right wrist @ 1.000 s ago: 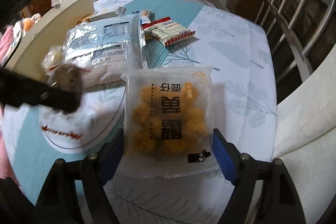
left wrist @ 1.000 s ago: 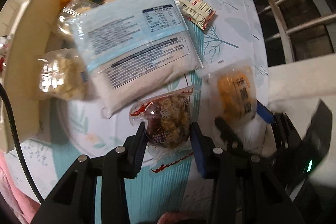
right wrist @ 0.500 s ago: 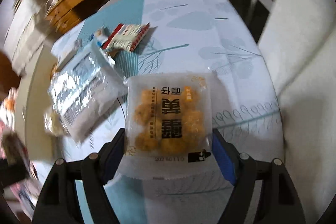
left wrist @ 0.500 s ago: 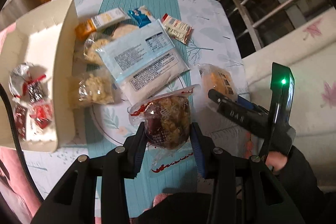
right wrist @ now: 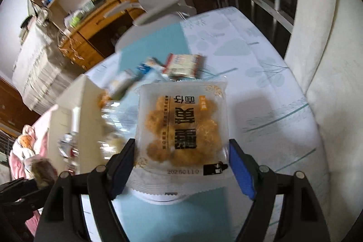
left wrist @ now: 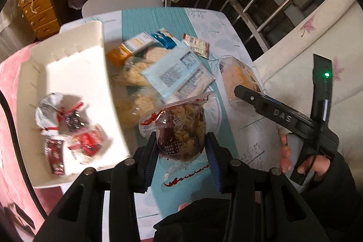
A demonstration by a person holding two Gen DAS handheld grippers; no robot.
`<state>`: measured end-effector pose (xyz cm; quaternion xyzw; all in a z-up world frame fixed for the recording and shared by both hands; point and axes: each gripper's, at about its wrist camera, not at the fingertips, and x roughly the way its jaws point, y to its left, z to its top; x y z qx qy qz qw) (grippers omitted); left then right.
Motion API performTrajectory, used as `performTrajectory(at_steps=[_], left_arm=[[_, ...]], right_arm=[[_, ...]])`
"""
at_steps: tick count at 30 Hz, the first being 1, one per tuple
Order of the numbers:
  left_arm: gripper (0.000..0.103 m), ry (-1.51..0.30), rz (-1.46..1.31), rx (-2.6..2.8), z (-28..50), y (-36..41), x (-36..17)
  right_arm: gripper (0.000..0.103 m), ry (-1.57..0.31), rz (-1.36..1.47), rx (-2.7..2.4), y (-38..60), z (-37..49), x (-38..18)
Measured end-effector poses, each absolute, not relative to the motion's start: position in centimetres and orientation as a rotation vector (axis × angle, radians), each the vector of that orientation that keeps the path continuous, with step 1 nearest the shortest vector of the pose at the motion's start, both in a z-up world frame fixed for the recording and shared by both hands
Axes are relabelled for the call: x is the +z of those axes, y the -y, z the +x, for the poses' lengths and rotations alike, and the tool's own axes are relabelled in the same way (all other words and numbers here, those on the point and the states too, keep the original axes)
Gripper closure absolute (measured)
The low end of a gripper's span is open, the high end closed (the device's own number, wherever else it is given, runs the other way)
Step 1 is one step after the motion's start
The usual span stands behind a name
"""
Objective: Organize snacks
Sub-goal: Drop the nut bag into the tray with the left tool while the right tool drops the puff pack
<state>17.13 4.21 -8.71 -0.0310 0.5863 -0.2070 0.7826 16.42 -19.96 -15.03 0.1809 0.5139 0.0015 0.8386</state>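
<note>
While both packets hung clear of the table, these were the weak points:

Left grip: the left gripper (left wrist: 181, 150), jaws drawn narrow, pinched the clear plastic packet of dark red and pale crumbly snack (left wrist: 180, 128) by its bulging middle; its loose lower seal drooped below the pads, so the slippery film might have slid out on a quick swing.

Right grip: the right gripper (right wrist: 181, 165), jaws set wide, clamped the frosted square packet of golden-orange puffs (right wrist: 181, 126) by its two side edges only; the packet could have buckled or pivoted and dropped.

Destination: the white open-topped cardboard box (left wrist: 74, 65) lay to the left of the left gripper's packet, with small red and silver wrapped snacks (left wrist: 68, 126) already inside. Its near wall stood between packet and floor, so a low pass risked catching the rim.

Crossing: both tools were near each other, and the right gripper (left wrist: 267, 106) had to travel over the loose heap of packets (left wrist: 172, 69) on the teal-striped tablecloth (left wrist: 145, 22); a collision or knocked pile seemed possible.
</note>
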Motion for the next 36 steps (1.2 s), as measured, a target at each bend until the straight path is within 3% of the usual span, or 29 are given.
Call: performTrajectory(at_steps=[13,20,21,23,24,28,36], left_arm=[[0.064,-1.181,-0.106,-0.437,17.7,-17.7,-8.3],[0.063,-1.192,-0.143,-0.359,18.8,-23.7,-9.4],[0.06,-1.193,-0.148,-0.339,19.0,-24.3,-9.6],[0.035,-1.202,-0.163,-0.32,19.1,-25.1,-10.0],[0.031,-1.201,-0.175,-0.314,19.1,-25.4,-10.0],[0.024,-1.2,-0.141,-0.324,18.6,-25.5,-9.9],[0.023,-1.231,-0.087,-0.353,18.9,-23.7,-10.2]], right_arm=[[0.023,-0.838,0.381,0.132,6.4,12.6,-9.5],[0.022,-0.814,0.322,0.289,-1.0,12.0,-8.9],[0.02,-0.817,0.297,0.306,-2.2,12.1,-8.9],[0.018,-0.843,0.274,0.315,-3.7,12.3,-9.2],[0.018,-0.869,0.265,0.317,-4.5,12.4,-9.7],[0.018,-0.906,0.267,0.306,-5.1,12.8,-10.1],[0.018,-0.97,0.352,0.232,-2.7,13.0,-11.4]])
